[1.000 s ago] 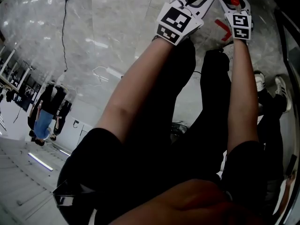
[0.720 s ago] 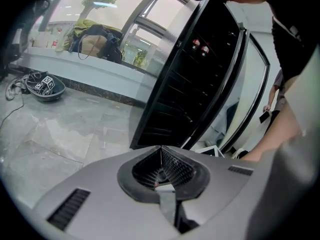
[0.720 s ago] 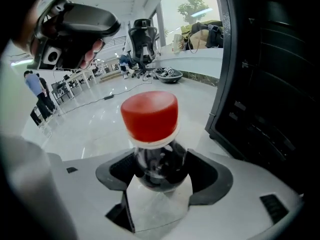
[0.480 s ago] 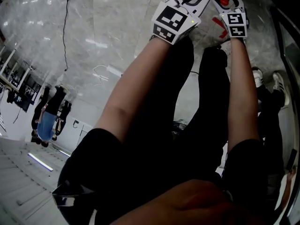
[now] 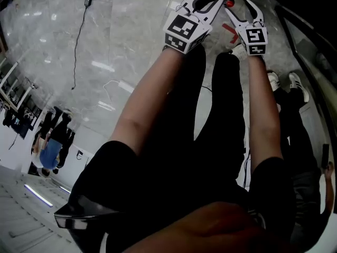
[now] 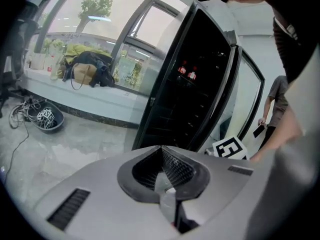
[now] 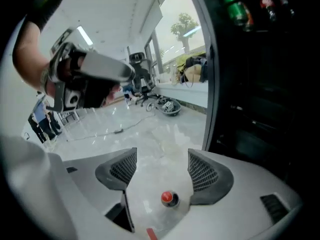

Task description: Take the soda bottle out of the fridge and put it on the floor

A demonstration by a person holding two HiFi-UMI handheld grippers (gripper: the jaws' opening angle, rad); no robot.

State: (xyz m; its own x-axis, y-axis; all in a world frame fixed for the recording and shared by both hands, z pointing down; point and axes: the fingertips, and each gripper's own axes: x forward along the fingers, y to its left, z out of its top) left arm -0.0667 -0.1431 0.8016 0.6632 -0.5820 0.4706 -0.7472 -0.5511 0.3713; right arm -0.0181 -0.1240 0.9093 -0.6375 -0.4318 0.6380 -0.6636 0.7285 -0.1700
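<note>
My right hand-held gripper (image 7: 162,154) is released. Its two jaws stand wide apart, and looking down between them I see the red cap of the soda bottle (image 7: 169,198). The bottle stands upright on the pale marble floor (image 7: 150,129). It is outside the fridge (image 7: 260,84), just in front of its open side, and neither jaw touches it.

My left hand-held gripper (image 6: 162,156) is clenched, its jaws pressed together with nothing between them. It points toward the fridge, whose dark front fills the middle of the left gripper view. Two red-capped bottles (image 6: 186,72) sit on a shelf inside the fridge. In the right gripper view a green bottle (image 7: 235,8) lies near the top of the fridge interior.

From the head view I see both arms stretched out low over the floor, the two grippers side by side. The red cap shows between their tips, nearer the right one. A dark cable (image 5: 79,30) trails across the marble, well away from the fridge.
</note>
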